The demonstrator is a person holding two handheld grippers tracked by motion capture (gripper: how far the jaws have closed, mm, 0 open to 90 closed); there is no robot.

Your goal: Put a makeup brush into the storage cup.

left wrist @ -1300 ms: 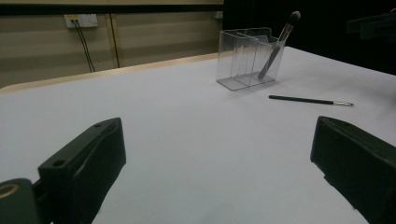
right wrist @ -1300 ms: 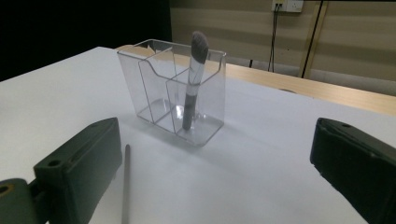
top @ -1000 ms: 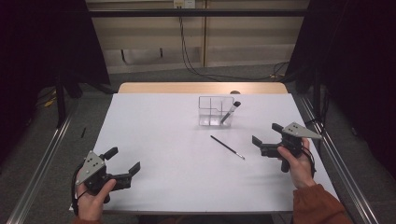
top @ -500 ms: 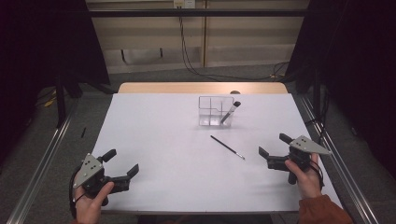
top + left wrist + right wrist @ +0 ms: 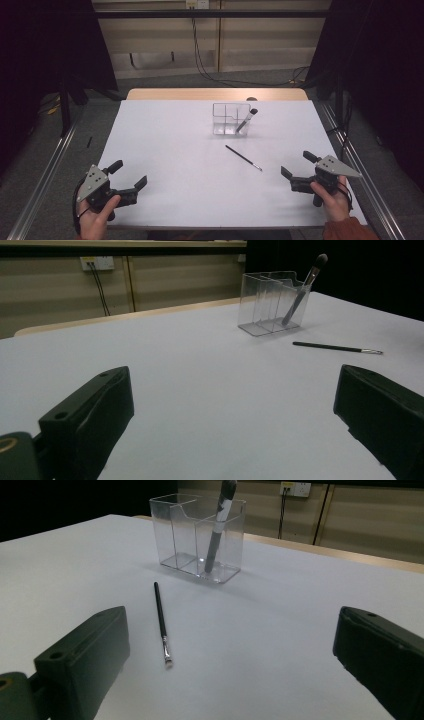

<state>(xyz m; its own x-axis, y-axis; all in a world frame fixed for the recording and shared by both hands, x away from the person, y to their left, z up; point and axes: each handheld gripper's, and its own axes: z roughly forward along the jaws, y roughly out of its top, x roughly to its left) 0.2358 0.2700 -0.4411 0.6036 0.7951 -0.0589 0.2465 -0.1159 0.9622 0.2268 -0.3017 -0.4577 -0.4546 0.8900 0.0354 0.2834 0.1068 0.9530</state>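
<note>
At the lower left of the high view, the left hand-held black two-jaw gripper sits near the front edge of the white table, its jaws spread wide with nothing between them. In the left gripper view the same wide gap shows bare tabletop and nothing gripped.

Moving right, a clear plastic compartmented organiser box stands in the upper middle of the frame, toward the far side of the table. A dark-handled, fluffy-tipped makeup brush leans upright in its right-hand compartment.

Below and to the right of the box, well apart from it, a thin black fine-tipped brush with a silver ferrule lies flat on the table. Its long axis runs diagonally, from upper left down to lower right, with the silver tip at the lower right end.

At the lower right of the frame, the right hand-held black two-jaw gripper is also wide open and empty. The thin brush's tip points roughly toward it, and this gripper is clearly the nearer of the two. In the right gripper view the brush lies just ahead, left of centre, running nearly away from the jaws. A pickup would likely need the right gripper to advance and turn so that its jaws close across the handle.
</note>
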